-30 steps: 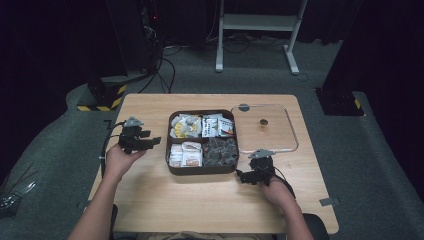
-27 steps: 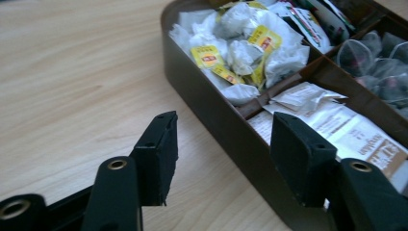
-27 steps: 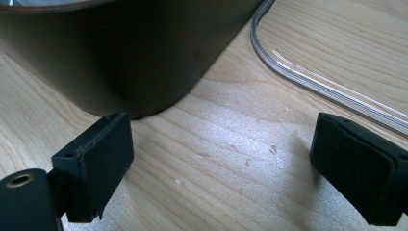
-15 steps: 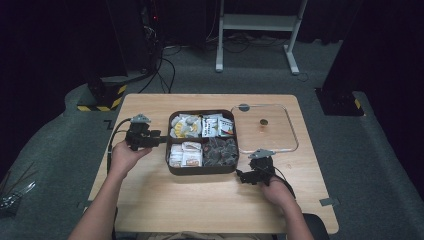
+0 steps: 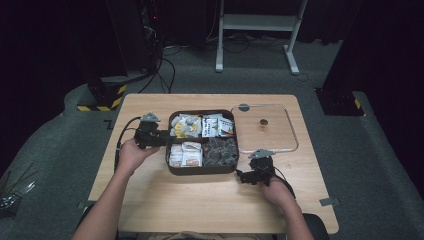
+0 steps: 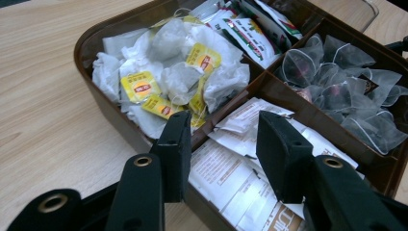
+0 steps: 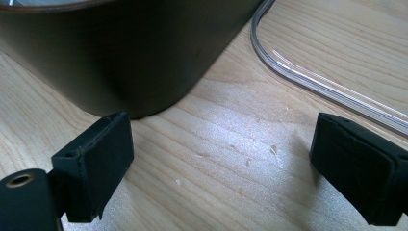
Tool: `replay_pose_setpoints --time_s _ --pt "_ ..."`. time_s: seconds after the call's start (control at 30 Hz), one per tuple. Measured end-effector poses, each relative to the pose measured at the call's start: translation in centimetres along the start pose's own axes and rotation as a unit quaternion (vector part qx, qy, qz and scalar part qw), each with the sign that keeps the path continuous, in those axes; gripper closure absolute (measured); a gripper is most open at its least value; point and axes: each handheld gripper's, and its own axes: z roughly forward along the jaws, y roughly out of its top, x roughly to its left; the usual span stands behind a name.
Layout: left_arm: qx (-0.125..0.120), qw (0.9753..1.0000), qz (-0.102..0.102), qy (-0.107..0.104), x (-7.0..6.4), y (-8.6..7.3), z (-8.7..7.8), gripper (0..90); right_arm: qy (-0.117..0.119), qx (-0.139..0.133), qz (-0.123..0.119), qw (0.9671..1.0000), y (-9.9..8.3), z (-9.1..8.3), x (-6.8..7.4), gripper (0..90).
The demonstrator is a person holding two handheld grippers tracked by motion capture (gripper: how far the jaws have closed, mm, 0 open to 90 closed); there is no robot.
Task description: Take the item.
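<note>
Tea box sits mid-table, four compartments full. Left gripper jaws are parted, holding nothing, over the box's left rim where the divider meets it: one jaw above the yellow-tagged tea bags, the other above the paper sachets. Left hand is just left of the box, forearm running in from the bottom edge. Right gripper is spread wide, empty, low over the wood at the box's near right corner (clear lid just beside). Right hand is behind it.

Wooden table under brown tray, clear lid
</note>
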Motion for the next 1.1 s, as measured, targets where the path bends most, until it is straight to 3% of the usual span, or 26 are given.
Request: replay_pose_setpoints --time_s 0.63,1.1 --pt "0.016 0.999 0.033 -0.025 -1.3 0.5 3.0 61.7 -0.003 0.001 0.004 1.0 -0.1 -0.1 0.1 8.0" --pt "0.028 0.9977 0.042 -0.046 -1.8 0.2 4.8 63.4 -0.005 0.001 0.006 1.0 -0.2 -0.3 0.2 8.0"
